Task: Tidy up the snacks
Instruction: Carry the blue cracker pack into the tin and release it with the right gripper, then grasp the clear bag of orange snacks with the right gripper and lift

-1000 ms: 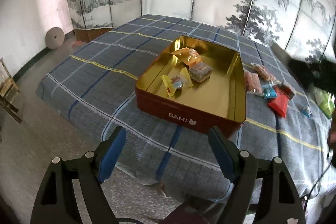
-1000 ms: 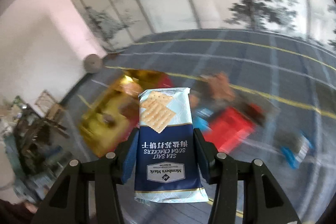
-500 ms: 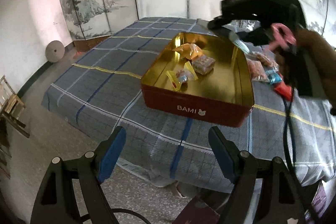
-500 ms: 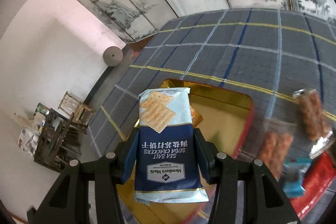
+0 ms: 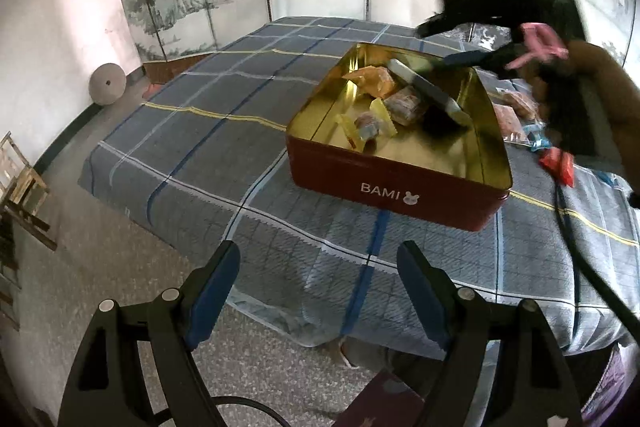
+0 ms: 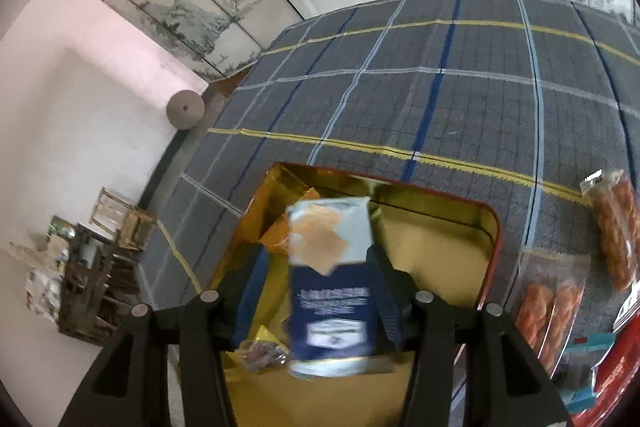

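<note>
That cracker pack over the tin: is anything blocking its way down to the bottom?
Partly. The cracker pack hangs over the tin, with wrapped snacks under its far end. The gold floor nearer the BAMI side looks bare.

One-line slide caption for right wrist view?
Open right tongs drop cracker packet into gold-lined tin.

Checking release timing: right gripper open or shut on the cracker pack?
Open. The right gripper has a gap on its left side beside the blurred cracker pack, above the tin.
</note>
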`<state>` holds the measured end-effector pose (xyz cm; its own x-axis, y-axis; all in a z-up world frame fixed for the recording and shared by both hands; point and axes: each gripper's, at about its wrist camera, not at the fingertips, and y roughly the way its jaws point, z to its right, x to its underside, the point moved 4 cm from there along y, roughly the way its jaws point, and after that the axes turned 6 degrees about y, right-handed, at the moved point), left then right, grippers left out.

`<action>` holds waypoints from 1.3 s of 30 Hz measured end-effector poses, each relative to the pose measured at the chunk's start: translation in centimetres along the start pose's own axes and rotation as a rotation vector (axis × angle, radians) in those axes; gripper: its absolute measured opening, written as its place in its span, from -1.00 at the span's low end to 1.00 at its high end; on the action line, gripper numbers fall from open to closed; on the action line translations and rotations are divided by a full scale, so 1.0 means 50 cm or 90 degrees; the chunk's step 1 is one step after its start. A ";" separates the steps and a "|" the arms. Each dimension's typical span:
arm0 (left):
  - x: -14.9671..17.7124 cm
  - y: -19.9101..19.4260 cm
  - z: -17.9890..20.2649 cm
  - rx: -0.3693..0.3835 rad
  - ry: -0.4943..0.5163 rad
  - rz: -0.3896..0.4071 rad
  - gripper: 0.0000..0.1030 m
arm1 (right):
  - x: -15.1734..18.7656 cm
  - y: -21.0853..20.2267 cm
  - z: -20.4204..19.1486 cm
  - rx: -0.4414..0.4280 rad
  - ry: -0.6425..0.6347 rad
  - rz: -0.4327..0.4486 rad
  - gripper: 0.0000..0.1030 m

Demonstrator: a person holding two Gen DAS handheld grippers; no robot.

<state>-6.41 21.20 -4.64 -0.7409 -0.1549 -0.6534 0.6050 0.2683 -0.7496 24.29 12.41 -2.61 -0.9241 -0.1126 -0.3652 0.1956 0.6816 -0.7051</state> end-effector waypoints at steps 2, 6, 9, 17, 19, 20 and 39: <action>-0.002 -0.005 -0.004 0.000 -0.005 0.008 0.50 | 0.005 -0.054 0.020 -0.023 0.016 0.034 0.02; -0.001 -0.004 -0.001 0.014 -0.008 0.011 0.50 | 0.036 -0.146 0.085 0.053 -0.023 0.052 0.02; 0.004 0.005 0.016 0.020 0.004 0.001 0.50 | 0.049 -0.183 0.150 0.118 -0.025 0.044 0.02; 0.007 0.009 0.018 0.013 0.015 -0.007 0.51 | 0.051 -0.119 0.157 0.185 -0.068 -0.009 0.02; 0.008 0.014 0.013 0.014 0.009 -0.011 0.51 | 0.055 -0.102 0.161 0.217 -0.079 -0.014 0.02; 0.010 0.018 0.011 0.014 0.006 -0.016 0.51 | 0.055 -0.094 0.161 0.234 -0.085 -0.012 0.02; -0.018 -0.035 0.050 0.044 0.071 0.017 0.51 | 0.119 -0.238 0.151 0.197 -0.128 0.081 -0.31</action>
<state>-6.07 18.48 -2.99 -0.7499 -0.0402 -0.6603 0.6408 0.2034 -0.7402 18.94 -1.80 -0.99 -0.8093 -0.2023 -0.5515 0.4224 0.4521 -0.7856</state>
